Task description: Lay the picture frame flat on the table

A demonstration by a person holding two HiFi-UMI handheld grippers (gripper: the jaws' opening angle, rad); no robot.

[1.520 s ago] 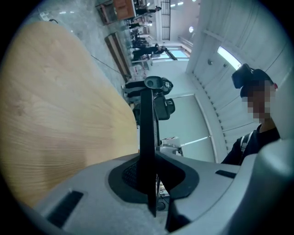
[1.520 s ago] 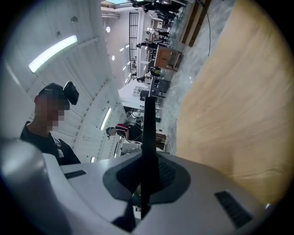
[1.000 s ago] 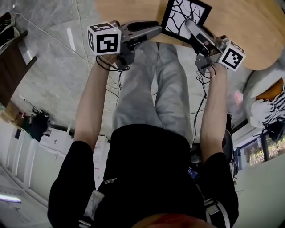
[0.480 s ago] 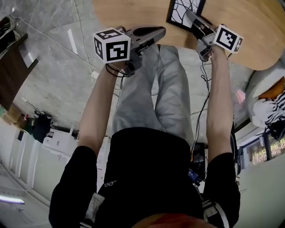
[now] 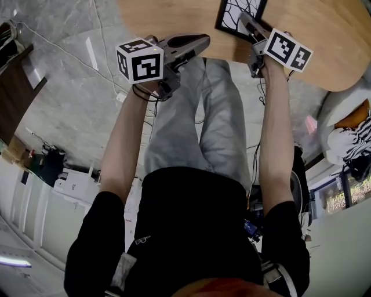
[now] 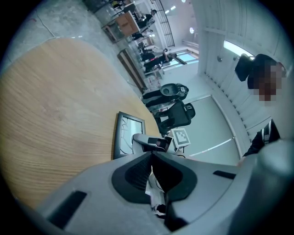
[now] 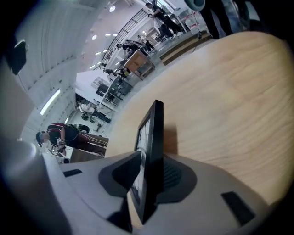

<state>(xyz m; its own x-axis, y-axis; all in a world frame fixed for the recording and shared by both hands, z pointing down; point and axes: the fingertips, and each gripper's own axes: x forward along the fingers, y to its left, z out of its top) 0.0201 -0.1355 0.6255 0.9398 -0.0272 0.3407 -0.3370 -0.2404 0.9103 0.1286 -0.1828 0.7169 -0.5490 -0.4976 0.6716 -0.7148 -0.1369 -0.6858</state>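
Picture frame [image 5: 239, 14] stands up off the wooden table [image 5: 324, 40], close to the edge nearest me, and does not lie flat. From the head view I see its black border and a white face with dark branching lines; how far it leans I cannot judge. My right gripper [image 5: 246, 22] has the frame between its jaws. In the right gripper view the frame [image 7: 154, 151] runs edge-on up the middle, one pad on the glass side and one behind it. Those jaws are opening, and a strip of tabletop shows between the glass-side jaw and the frame, so the pads are no longer clamping it. My left gripper [image 5: 203, 42] hangs over the table's near edge, off to the left and apart from the frame. In its own view the jaws meet at the tips with nothing between them.
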